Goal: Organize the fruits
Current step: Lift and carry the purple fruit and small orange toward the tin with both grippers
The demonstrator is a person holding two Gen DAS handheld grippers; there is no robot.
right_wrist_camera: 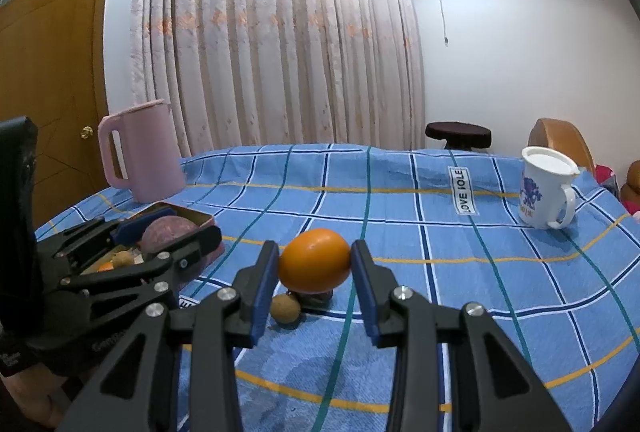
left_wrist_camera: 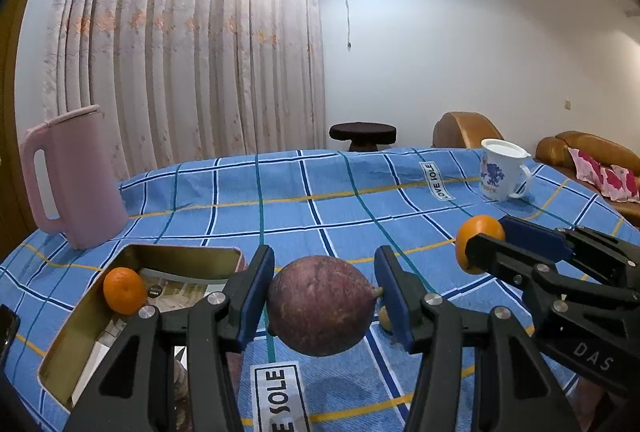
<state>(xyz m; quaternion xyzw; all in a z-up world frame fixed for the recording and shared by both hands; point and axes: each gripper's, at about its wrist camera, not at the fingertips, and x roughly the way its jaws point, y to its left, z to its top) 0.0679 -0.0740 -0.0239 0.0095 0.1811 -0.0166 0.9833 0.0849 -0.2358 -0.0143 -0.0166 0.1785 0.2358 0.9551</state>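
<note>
The left tool (left_wrist_camera: pixel 325 296) is a black plastic linkage of angular, cut-out arms joined by round silver screws, and each finger ends in a flat dark-blue pad (left_wrist_camera: pixel 256 298). The right tool (right_wrist_camera: pixel 314 266) is built the same way, black with silver screw heads and blue pads (right_wrist_camera: pixel 365 292), and seen from the left wrist camera its body carries pale raised letters reading "DAS". At the left tool's rear, in the right wrist view, sits a black block-shaped body with faint pale lettering.
</note>
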